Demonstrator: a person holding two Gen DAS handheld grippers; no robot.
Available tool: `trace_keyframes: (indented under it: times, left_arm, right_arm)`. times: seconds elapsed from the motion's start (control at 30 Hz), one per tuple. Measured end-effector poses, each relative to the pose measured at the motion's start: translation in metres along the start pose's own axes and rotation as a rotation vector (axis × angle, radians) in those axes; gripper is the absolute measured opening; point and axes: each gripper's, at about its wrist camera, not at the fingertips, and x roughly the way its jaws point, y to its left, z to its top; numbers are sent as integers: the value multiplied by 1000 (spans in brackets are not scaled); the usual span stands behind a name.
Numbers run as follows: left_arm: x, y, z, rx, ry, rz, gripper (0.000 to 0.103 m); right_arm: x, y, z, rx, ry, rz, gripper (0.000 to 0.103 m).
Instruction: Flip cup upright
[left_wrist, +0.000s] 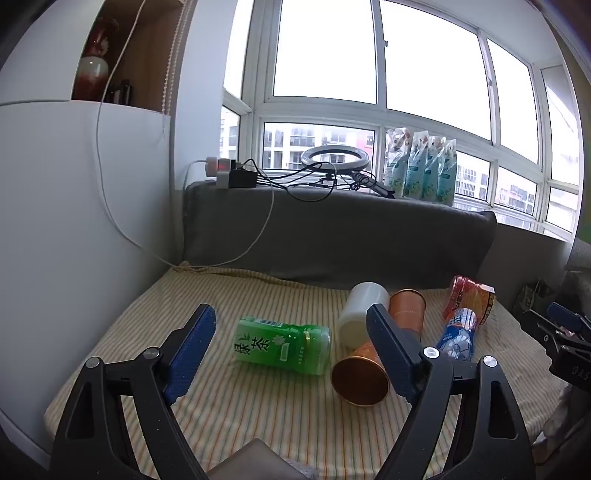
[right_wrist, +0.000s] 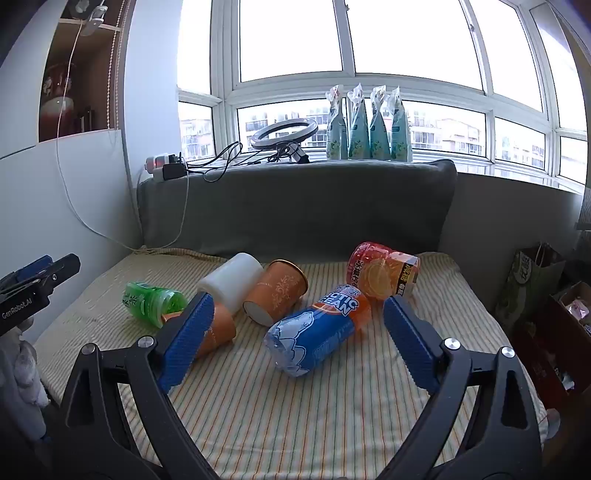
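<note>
Cups lie tipped over in a loose cluster on the striped yellow-and-white cloth (right_wrist: 295, 406) that covers the surface in front of a grey cushion (right_wrist: 295, 206). Nearest the left gripper (left_wrist: 291, 332) is an orange paper cup with a copper-coloured inside (left_wrist: 360, 378), on its side with its open mouth facing the left wrist camera. Behind it, a white plastic cup (left_wrist: 360, 314) and a second orange patterned paper cup (right_wrist: 275, 297) also lie on their sides, touching each other (the second one shows its pale base in the right wrist view). A green translucent tea bottle cut into a cup (left_wrist: 282, 345) lies just left of the first orange cup. A blue-and-orange "Arctic Ocean" plastic bottle cup (right_wrist: 317, 332) lies between the fingers of the right gripper (right_wrist: 297, 308) in its own view, and a red-orange drink bottle cup (right_wrist: 382, 269) lies just behind it.

Both grippers hover above the cloth with their blue-padded fingers spread wide, holding nothing. The left gripper's right finger (left_wrist: 393, 350) overlaps the first orange cup in the picture; whether they touch, I cannot tell.

A ring light (right_wrist: 284, 133) and four pale green pouches (right_wrist: 369, 125) stand on the windowsill.
</note>
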Motion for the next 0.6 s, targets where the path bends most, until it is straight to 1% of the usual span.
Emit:
trace_keyframes:
  times: [0.33, 0.37, 0.6]
  left_arm:
    - [-5, 8, 2, 8, 0, -8, 84]
    - [0, 6, 3, 2, 14, 2, 84]
    - [-1, 5, 4, 0, 10, 1, 84]
  right_arm:
    - [-1, -1, 1, 8, 1, 3, 95]
    - [-1, -1, 1, 8, 1, 3, 95]
    - [-2, -1, 3, 10, -1, 4, 95]
